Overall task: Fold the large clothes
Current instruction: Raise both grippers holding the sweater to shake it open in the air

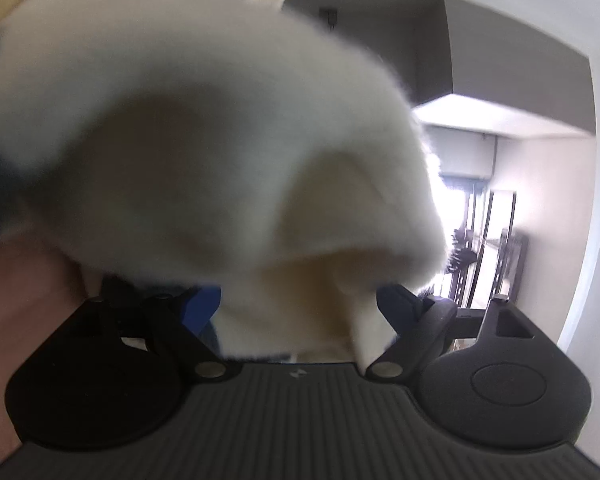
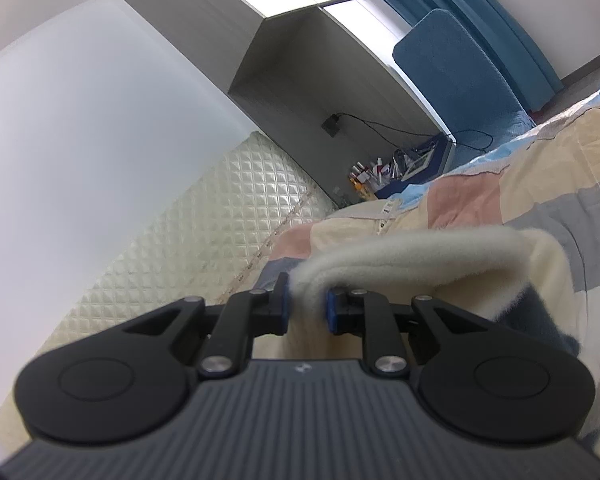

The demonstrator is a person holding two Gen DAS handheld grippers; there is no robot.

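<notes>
A cream fleece garment [image 1: 204, 140] fills most of the left wrist view, blurred and very close to the lens. My left gripper [image 1: 300, 308] stands wide, with the fleece bunched between its blue pads [image 1: 202, 306] and draped over them. In the right wrist view my right gripper [image 2: 306, 304] is shut on a thick folded edge of the same cream fleece [image 2: 420, 260], which runs off to the right above the bed. The fingertips of the left gripper are partly hidden by cloth.
A patchwork bedspread [image 2: 480, 196] in pink, cream, grey and blue covers the bed at right. A quilted cream headboard [image 2: 204, 216] and white wall lie left. A grey shelf niche with small bottles [image 2: 376, 172] and a blue chair [image 2: 460, 76] stand beyond. A bright window [image 1: 468, 216] shows at right.
</notes>
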